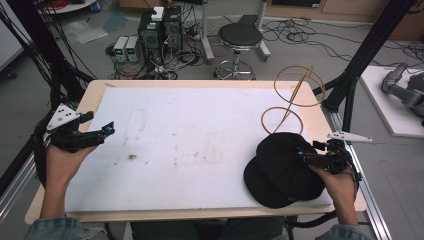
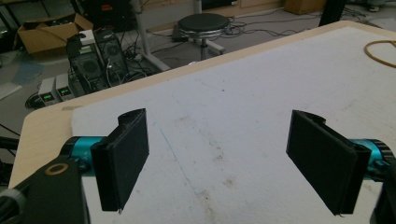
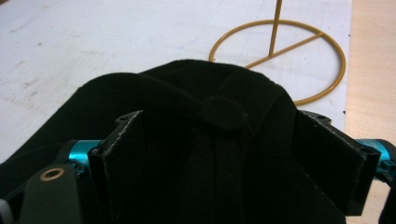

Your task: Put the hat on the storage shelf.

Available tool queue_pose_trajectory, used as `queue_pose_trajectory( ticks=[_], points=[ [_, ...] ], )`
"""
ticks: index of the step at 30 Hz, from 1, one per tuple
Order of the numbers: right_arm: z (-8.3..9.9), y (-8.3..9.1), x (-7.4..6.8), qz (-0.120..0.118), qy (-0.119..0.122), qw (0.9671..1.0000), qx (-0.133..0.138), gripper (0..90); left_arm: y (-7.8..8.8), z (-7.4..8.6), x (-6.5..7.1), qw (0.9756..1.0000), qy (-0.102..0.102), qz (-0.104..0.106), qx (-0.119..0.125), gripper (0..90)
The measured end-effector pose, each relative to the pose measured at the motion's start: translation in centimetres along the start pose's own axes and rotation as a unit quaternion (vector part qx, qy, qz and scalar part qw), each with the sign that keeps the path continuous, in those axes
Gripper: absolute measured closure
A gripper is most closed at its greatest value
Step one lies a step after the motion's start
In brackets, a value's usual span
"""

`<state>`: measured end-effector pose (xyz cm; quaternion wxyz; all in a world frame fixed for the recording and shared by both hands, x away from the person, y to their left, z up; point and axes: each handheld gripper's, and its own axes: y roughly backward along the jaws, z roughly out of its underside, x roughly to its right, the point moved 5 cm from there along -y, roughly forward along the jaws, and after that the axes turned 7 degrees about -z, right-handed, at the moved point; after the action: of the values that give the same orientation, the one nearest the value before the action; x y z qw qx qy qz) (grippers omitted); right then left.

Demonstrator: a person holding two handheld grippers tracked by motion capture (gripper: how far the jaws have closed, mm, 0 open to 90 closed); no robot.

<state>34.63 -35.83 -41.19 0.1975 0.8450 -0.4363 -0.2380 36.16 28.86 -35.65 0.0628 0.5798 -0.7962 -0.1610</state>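
Note:
A black cap (image 1: 280, 170) lies on the white mat (image 1: 190, 125) at the front right, brim toward the front edge. My right gripper (image 1: 301, 153) comes in from its right side. In the right gripper view the two jaws stand wide on either side of the cap's crown (image 3: 187, 84), near its top button, and my right gripper (image 3: 219, 119) is open around the cloth. A gold wire stand (image 1: 295, 90) with a ring base (image 3: 299, 44) rises just behind the cap. My left gripper (image 1: 99, 124) hovers open over the mat's left edge, with nothing in my left gripper (image 2: 218, 126).
The wooden table edge (image 1: 320, 120) runs close to the stand on the right, with black frame posts (image 1: 350, 95) beyond it. A stool (image 1: 240, 37) and computer boxes (image 1: 160, 30) with cables stand on the floor behind the table.

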Motion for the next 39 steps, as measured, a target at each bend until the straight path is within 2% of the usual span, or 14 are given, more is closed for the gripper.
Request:
queue_pose_trajectory(
  ticks=[15, 16, 20, 29, 32, 39],
  points=[
    [0.5, -0.3, -0.1, -0.009, -0.008, 0.9996, -0.025, 31.1, 0.0, 0.0, 0.0, 1.0000, -0.003, -0.001, -0.001, 21.4],
    [0.5, -0.3, -0.1, -0.011, -0.009, 0.9995, -0.027, 35.1, 0.0, 0.0, 0.0, 1.0000, -0.003, -0.002, -0.002, 21.4],
    [0.5, -0.3, -0.2, -0.013, -0.009, 0.9995, -0.028, 40.2, 0.1, -0.1, 0.0, 1.0000, -0.003, -0.002, 0.000, 21.4],
    [0.6, -0.1, -0.4, -0.013, -0.008, 0.9994, -0.031, 58.7, 0.1, -0.1, 0.0, 1.0000, -0.004, -0.001, 0.001, 21.4],
    [0.5, -0.1, -0.5, -0.013, -0.001, 0.9994, -0.031, 64.3, 0.1, -0.1, 0.0, 1.0000, -0.004, -0.001, 0.001, 21.4],
    [-0.1, 0.5, -1.0, -0.011, 0.007, 0.9996, -0.023, 69.5, 0.1, -0.1, 0.0, 1.0000, -0.003, -0.001, 0.001, 21.4]
  ],
)
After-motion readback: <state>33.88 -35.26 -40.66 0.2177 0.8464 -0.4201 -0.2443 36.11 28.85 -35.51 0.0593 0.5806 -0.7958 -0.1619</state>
